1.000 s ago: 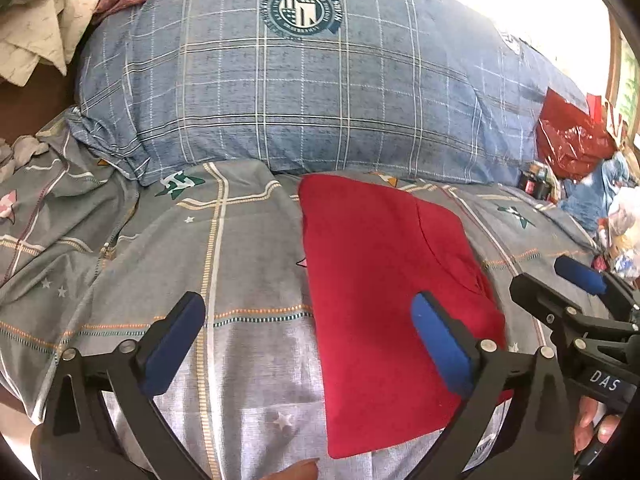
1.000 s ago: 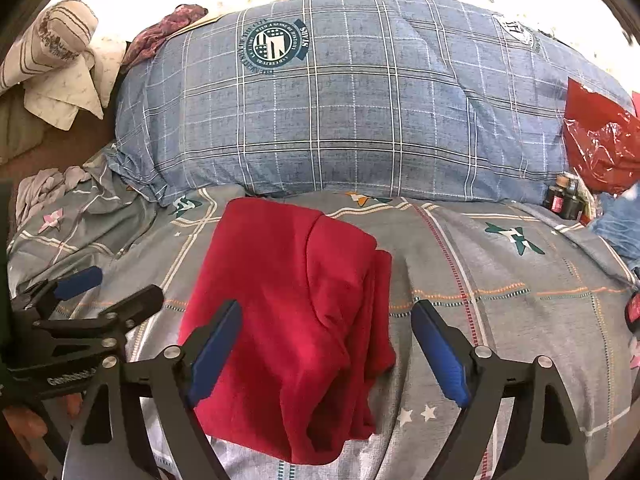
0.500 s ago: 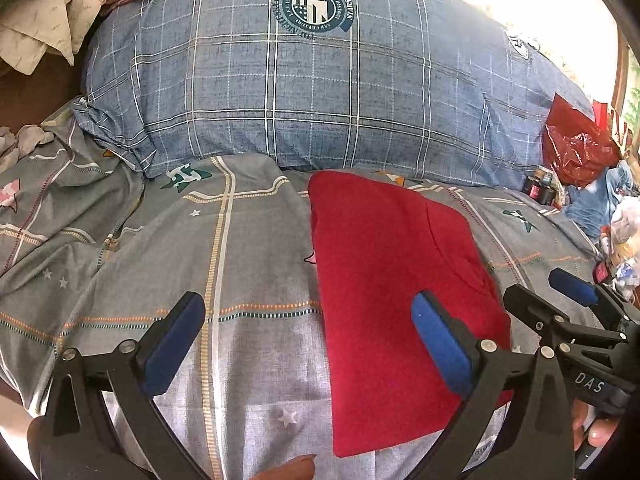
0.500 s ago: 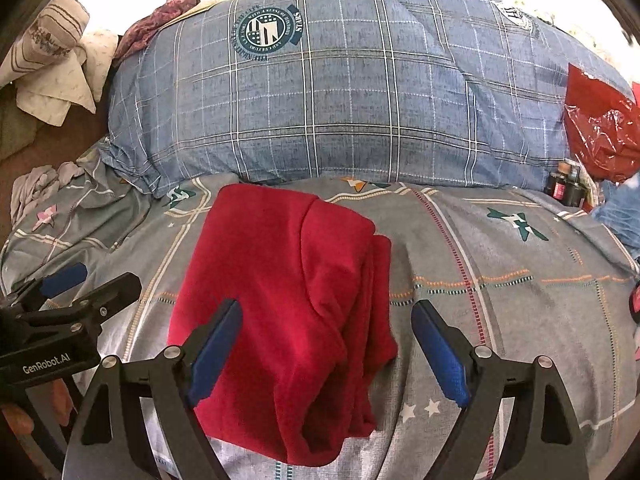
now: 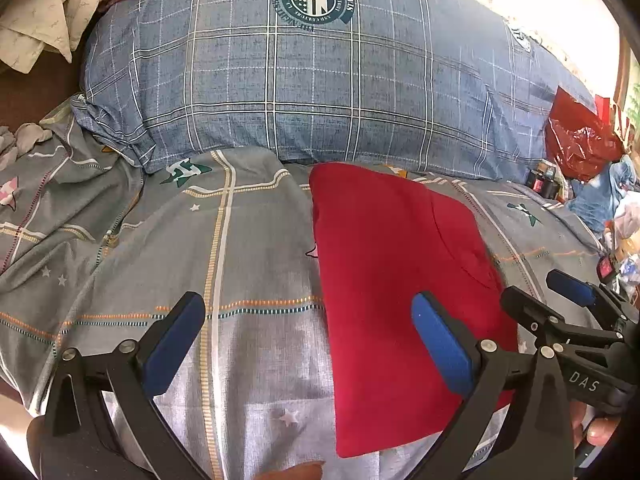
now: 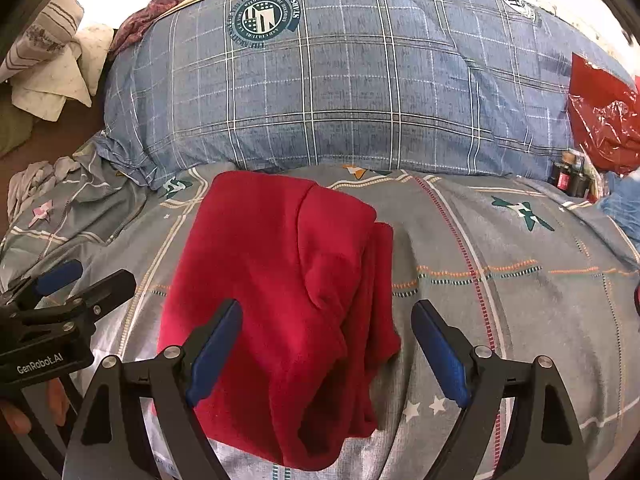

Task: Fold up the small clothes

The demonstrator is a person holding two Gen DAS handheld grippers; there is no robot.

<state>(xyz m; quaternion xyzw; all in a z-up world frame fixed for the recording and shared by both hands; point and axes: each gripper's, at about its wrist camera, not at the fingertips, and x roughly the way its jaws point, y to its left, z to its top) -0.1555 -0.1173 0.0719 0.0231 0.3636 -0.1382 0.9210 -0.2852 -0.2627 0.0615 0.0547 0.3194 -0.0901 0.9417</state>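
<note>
In front of me is a bed covered in a grey sheet (image 5: 248, 280) with thin plaid lines and small stars. A folded red garment (image 6: 276, 280) lies flat on the sheet, its far edge just beside a big blue plaid pillow (image 6: 360, 92) with a round crest, which rests across the bed's far side. A red plastic bag (image 5: 580, 144) sits at the pillow's right end.

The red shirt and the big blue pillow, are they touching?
Cannot tell. In the left wrist view the red shirt runs right up under the plaid pillow, but no gap or contact shows plainly.
</note>
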